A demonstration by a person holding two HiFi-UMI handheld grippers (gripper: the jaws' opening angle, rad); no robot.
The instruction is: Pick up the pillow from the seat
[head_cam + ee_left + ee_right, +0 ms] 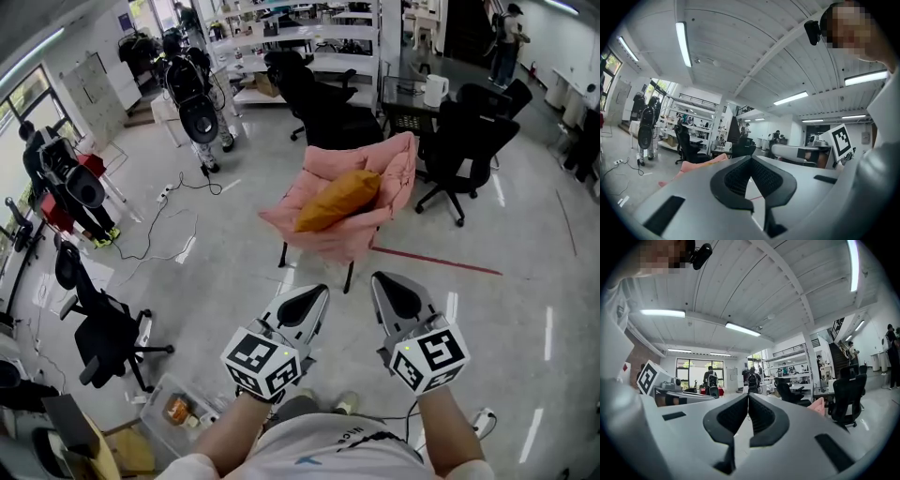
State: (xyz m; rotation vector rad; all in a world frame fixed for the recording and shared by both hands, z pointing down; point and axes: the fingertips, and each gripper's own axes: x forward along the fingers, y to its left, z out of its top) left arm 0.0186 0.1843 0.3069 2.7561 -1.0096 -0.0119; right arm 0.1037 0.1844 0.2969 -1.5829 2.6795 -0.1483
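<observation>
A pale, glossy floor (234, 225) fills the head view, crossed at right of centre by a red tape line (441, 261), with loose cables (164, 220) at left. Black office chairs (319, 103) stand at upper centre beside a dark table (403, 98) bearing a white kettle (436, 89). Another office chair (103, 333) sits at lower left. White shelving (281, 37) lines the top. Windows (19, 103) show at the left edge. In the left gripper view, tube lights (683, 43) run along a white ribbed ceiling (740, 47).

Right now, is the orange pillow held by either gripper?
No, the orange pillow lies on the pink chair, well ahead of the left gripper and right gripper, both shut on nothing.
</observation>
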